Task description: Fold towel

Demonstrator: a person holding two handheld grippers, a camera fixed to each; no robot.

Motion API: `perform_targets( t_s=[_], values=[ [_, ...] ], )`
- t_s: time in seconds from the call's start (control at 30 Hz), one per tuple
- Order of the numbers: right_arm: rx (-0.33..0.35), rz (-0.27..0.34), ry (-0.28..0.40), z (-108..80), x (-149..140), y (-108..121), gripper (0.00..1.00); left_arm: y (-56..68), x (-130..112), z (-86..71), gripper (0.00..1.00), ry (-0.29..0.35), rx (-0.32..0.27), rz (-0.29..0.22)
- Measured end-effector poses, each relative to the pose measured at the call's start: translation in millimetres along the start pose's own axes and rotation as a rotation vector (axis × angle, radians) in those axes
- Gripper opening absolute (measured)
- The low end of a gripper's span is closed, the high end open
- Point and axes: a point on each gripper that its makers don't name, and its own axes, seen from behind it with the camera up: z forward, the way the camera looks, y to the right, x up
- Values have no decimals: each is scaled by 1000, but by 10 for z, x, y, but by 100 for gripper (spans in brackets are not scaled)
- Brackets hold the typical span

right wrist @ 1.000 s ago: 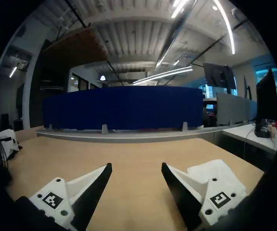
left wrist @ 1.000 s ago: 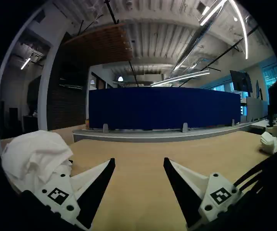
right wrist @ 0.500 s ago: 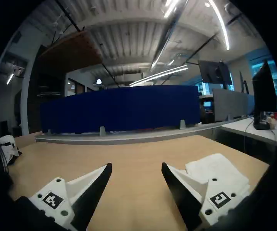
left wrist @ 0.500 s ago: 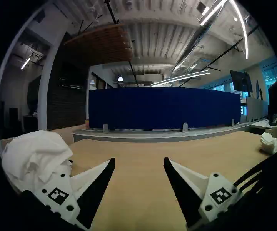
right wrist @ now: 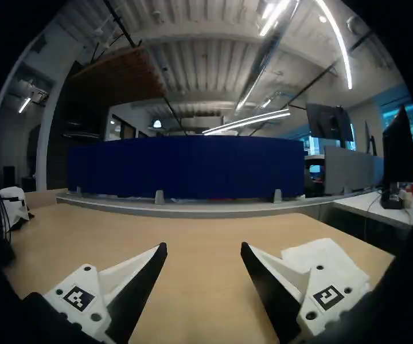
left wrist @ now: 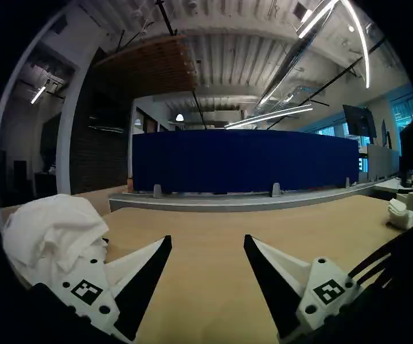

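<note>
A crumpled pile of white towels (left wrist: pixel 51 229) lies on the wooden table (left wrist: pixel 298 221), just left of my left gripper's left finger. My left gripper (left wrist: pixel 206 243) hovers low over the table, open, with nothing between its fingers. In the right gripper view, a flat folded white towel (right wrist: pixel 315 252) lies on the table (right wrist: pixel 195 229) behind the right finger. My right gripper (right wrist: pixel 202 249) is open and holds nothing.
A blue divider (left wrist: pixel 241 160) (right wrist: pixel 183 166) runs along the table's far edge. A small white shape (left wrist: pixel 401 213) sits at the far right, and another with dark cables (right wrist: pixel 11 207) at the far left. A neighbouring desk carries a monitor (right wrist: pixel 398 155).
The right gripper view swung and tilted slightly, then came back near its earlier heading. The left gripper has barely moved. Both grippers stay open.
</note>
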Motion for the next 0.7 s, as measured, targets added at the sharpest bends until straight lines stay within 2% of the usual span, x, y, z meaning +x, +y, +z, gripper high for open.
perform_targets(
  t_s=[0.7],
  values=[
    [-18,1,6,-16,13,40,100,-3,-8,-4,93,0,0,0]
  ],
)
